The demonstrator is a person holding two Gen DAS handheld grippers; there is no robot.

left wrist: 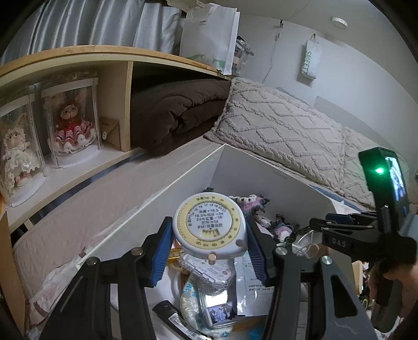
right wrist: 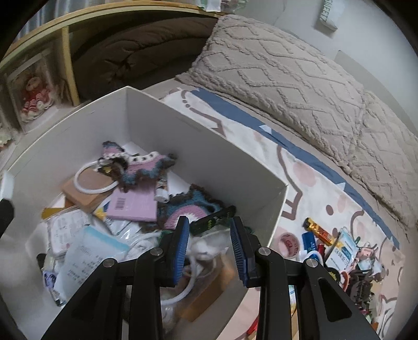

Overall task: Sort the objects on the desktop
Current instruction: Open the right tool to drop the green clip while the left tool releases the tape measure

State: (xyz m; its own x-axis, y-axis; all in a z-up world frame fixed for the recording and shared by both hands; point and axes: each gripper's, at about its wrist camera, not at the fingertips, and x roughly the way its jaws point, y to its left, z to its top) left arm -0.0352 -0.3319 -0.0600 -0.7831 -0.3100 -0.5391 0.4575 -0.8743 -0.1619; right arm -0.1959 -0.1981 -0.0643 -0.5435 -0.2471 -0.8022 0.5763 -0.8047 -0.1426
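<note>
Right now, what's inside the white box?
The white box holds a knitted pouch, white ring, pink booklet, paper packets. The clutter covers its floor and whatever lies underneath.

Patterned bed sheet point(right wrist: 300, 170) bearing a white box point(right wrist: 209, 146) at 9 o'clock, small items point(right wrist: 337, 251) at 4 o'clock, knitted pillow point(right wrist: 287, 73) at 1 o'clock.

Grey curtains point(left wrist: 78, 26) are hanging behind a wooden shelf point(left wrist: 78, 53), where a folded brown blanket point(left wrist: 177, 109) is lying. A knitted beige cushion point(left wrist: 274, 125) is leaning along the white wall point(left wrist: 352, 78). A round ceiling light point(left wrist: 338, 22) is showing above.
</note>
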